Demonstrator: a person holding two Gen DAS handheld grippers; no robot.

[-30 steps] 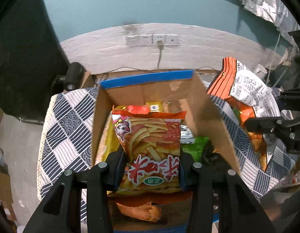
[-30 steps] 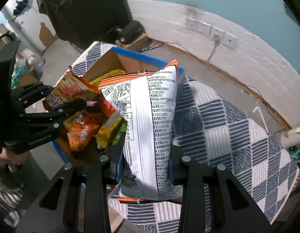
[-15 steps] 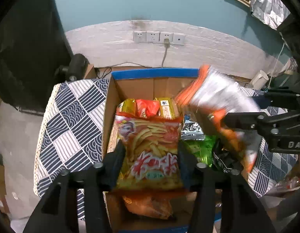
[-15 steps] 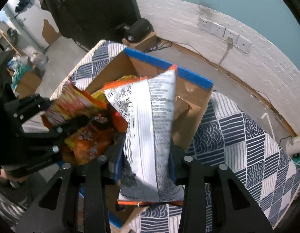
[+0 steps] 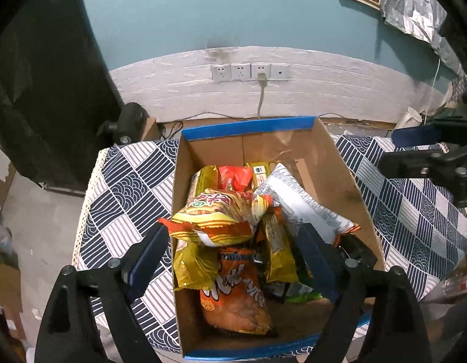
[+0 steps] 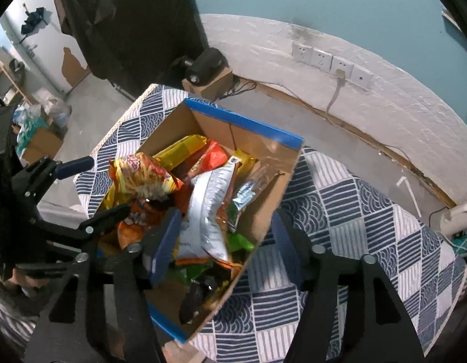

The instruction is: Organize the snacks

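A cardboard box (image 5: pixel 348 181) with blue-taped rims sits on a checked cloth and holds several snack bags. The fries bag (image 5: pixel 218 211) lies on top of the pile at the left; it also shows in the right wrist view (image 6: pixel 142 178). The white-backed bag (image 5: pixel 303 205) lies beside it on the right, also seen in the right wrist view (image 6: pixel 203 214). My left gripper (image 5: pixel 233 260) is open and empty above the box's near end. My right gripper (image 6: pixel 224 248) is open and empty above the box's right wall (image 6: pixel 275 193).
The blue and white checked cloth (image 5: pixel 127 193) covers the table around the box; it shows in the right wrist view (image 6: pixel 354 211). A white wall with sockets (image 5: pixel 242 72) is behind. A small black device (image 6: pixel 206 63) sits on a carton past the table's far corner.
Both grippers opened and let go of their bags. The fries bag and the white-backed bag dropped onto the pile in the box. Both grippers drew back and up.
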